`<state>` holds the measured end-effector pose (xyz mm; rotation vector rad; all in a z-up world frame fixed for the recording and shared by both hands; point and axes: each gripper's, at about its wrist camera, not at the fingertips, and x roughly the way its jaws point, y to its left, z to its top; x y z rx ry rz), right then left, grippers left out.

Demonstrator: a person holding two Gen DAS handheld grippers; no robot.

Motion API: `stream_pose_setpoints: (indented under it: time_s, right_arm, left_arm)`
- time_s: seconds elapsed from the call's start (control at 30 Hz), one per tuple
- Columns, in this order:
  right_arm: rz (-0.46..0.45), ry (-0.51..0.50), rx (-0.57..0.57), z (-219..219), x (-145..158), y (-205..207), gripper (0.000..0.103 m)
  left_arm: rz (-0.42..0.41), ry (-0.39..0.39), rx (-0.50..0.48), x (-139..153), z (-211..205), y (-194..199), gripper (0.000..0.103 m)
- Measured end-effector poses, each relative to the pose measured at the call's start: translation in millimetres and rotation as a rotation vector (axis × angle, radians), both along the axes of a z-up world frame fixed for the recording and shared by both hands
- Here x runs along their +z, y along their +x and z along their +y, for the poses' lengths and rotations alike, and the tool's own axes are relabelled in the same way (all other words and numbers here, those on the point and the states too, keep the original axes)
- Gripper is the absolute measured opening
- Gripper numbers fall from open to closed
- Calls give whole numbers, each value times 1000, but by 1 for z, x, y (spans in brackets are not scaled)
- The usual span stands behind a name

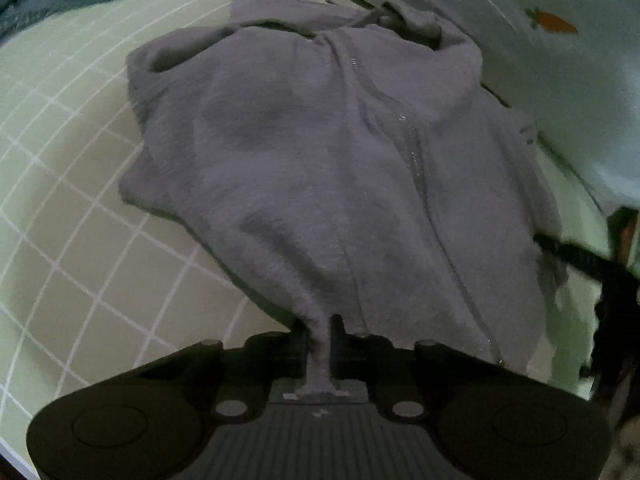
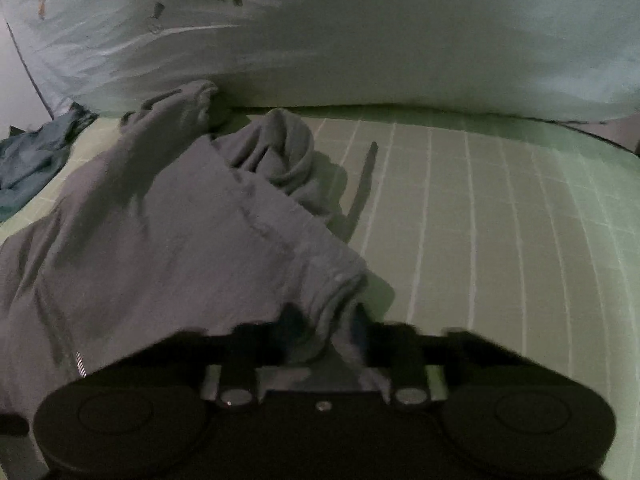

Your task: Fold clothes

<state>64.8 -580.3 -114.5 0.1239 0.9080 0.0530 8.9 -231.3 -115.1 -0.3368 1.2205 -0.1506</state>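
Observation:
A grey zip-up hoodie (image 1: 320, 140) lies spread on a bed, its zipper (image 1: 412, 152) running up the front. In the left wrist view my left gripper (image 1: 320, 336) is shut on a thin pinch of the hoodie's near hem, and the cloth stretches away from the fingers. In the right wrist view the same hoodie (image 2: 160, 240) fills the left half, with its hood bunched at the far end. My right gripper (image 2: 324, 328) holds a thicker fold of the hem corner between its fingers. A dark cord (image 2: 362, 184) trails from the hood onto the sheet.
The bed has a pale green sheet with white grid lines (image 2: 480, 220). A large light pillow with carrot prints (image 2: 360, 40) lies along the far edge. A blue-green garment (image 2: 28, 160) is crumpled at the far left. A dark blurred shape (image 1: 600, 280) sits at the right edge.

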Motion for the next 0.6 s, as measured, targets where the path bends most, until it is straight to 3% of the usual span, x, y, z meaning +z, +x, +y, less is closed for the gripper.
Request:
stream_pose_setpoints:
  time_s: [0.23, 0.4, 0.6]
  right_arm:
    - [-5, -37, -42, 19, 1, -85, 19]
    - [38, 43, -93, 46, 2, -153, 19]
    - [79, 39, -2, 92, 1, -190, 18]
  left_arm:
    - [-41, 33, 12, 4, 42, -20, 7]
    - [-46, 52, 65, 10, 95, -30, 8]
    - [-51, 92, 101, 14, 140, -34, 8]
